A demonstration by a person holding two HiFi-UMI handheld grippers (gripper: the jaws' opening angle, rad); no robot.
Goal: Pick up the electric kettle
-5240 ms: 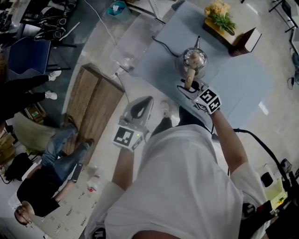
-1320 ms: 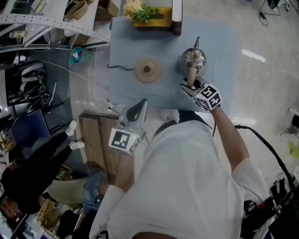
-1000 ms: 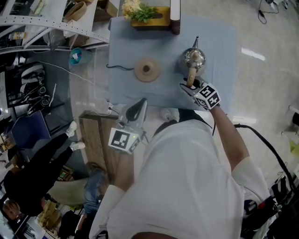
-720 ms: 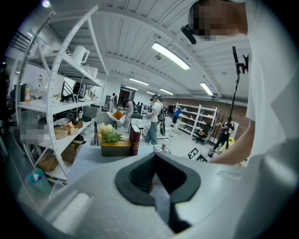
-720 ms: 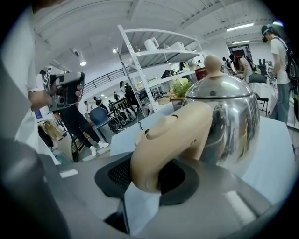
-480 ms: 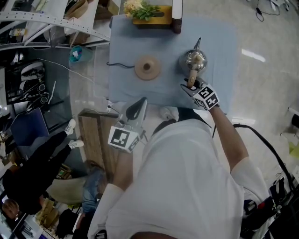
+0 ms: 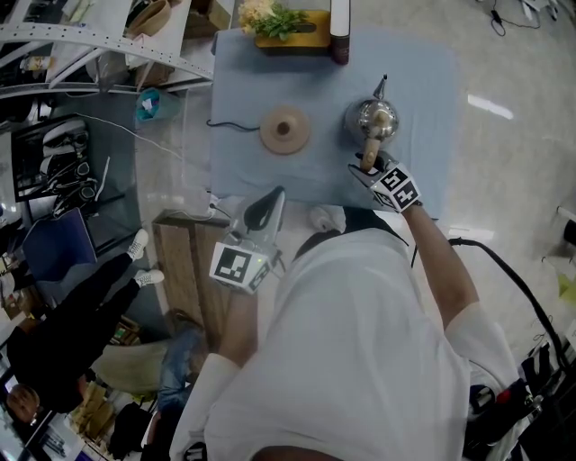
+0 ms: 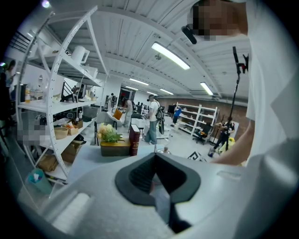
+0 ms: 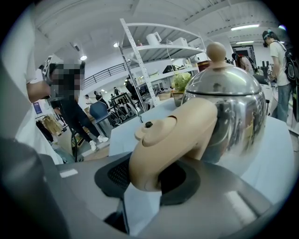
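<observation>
Looking down in the head view, the person's white-shirted torso (image 7: 360, 342) covers the near edge of the blue worktop (image 7: 315, 81). The electric kettle (image 7: 372, 119) sits toward the worktop's right side, well apart from its round base (image 7: 284, 131), which lies bare near the centre with a cord (image 7: 229, 127) running left. The right tool (image 7: 369, 165) meets the kettle's tan handle (image 7: 369, 151); the grip is too small to read here. The left tool (image 7: 272, 194) hangs by the worktop's near edge. At the far edge a wooden planter (image 7: 301, 31) holds green and yellow plants (image 7: 270, 16), with a book (image 7: 339, 22) just beside it; both are partly cut off by the frame.

Left gripper view: the jaws stand together with nothing between them. The tool's grey body hides the near worktop. The planter with its plants and the upright book show beyond it.

Right gripper view: the jaws are clamped on the end of the tan handle, with a pad on either side. The steel kettle body fills the right. The tool's body hides the kettle's underside, so whether it rests on the worktop cannot be told.
</observation>
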